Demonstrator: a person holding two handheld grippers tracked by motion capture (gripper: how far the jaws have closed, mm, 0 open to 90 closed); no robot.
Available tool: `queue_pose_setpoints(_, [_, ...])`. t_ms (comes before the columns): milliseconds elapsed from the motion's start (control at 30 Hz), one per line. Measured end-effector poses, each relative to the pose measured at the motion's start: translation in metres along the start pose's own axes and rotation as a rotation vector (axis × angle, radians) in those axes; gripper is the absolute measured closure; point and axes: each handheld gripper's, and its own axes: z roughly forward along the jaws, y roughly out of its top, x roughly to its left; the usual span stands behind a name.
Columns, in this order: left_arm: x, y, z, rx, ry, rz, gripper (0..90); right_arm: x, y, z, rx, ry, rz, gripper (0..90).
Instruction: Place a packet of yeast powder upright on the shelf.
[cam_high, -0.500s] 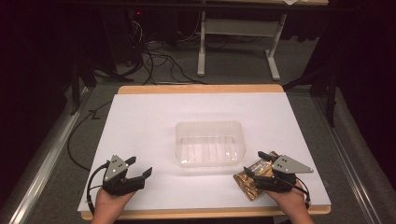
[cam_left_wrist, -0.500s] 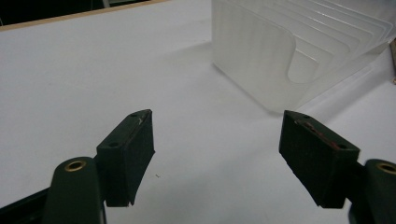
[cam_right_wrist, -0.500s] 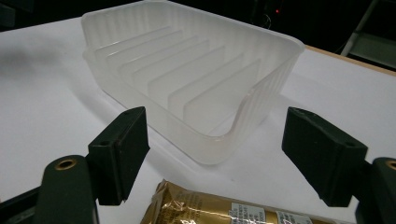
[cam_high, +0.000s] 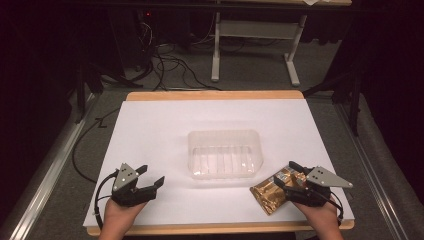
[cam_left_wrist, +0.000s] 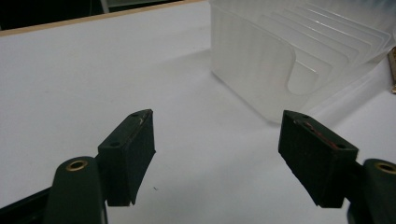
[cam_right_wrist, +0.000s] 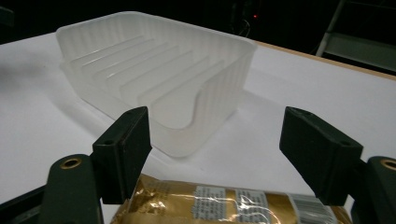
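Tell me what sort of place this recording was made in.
Probably a lab or workshop bench set up for recording, not a home. A white-topped table stands in a dark room, loose cables trail over the floor behind it, and a metal-framed desk stands beyond. A hand-held claw rests at each near corner.

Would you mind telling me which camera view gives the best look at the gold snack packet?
The high view: it shows the whole gold snack packet on the white table, under the open right gripper. The right gripper view shows its label close up but cropped; the left gripper view catches a sliver at its right edge.
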Motion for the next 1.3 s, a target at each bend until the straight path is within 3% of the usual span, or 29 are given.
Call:
queue_pose_setpoints(267, [0.002, 0.006, 0.011, 0.013, -0.022, -0.009, 32.8, -0.023, -0.011, -0.016, -0.004, -0.063, 0.089, 27.4])
queue_pose_setpoints(533, [0.002, 0.010, 0.014, -0.001, -0.025, 0.001, 32.8, -0.032, -0.023, -0.027, -0.009, -0.114, 0.142, 33.1])
queue_pose_setpoints(633, [0.001, 0.011, 0.018, 0.003, -0.029, 0.008, 32.8, -0.037, -0.026, -0.031, 0.027, -0.153, 0.170, 41.5])
queue_pose_setpoints(800, [0.000, 0.012, 0.021, 0.005, -0.034, 0.008, 33.1, -0.057, -0.036, -0.034, 0.088, -0.200, 0.212, 45.6])
queue_pose_setpoints(967, [0.003, 0.013, 0.022, 0.008, -0.026, 0.003, 33.2, -0.075, -0.050, -0.027, 0.169, -0.173, 0.316, 40.6])
queue_pose_setpoints(1100, [0.003, 0.012, 0.020, 0.007, -0.017, 0.001, 33.3, -0.082, -0.055, -0.023, 0.180, -0.129, 0.413, 34.4])
queue_pose_setpoints(1200, [0.001, 0.011, 0.020, 0.007, -0.030, 0.010, 33.4, -0.082, -0.056, -0.025, 0.178, -0.131, 0.450, 32.1])
queue_pose_setpoints(1300, [0.000, 0.012, 0.020, 0.009, -0.034, 0.015, 33.4, -0.084, -0.060, -0.028, 0.167, -0.119, 0.517, 31.4])
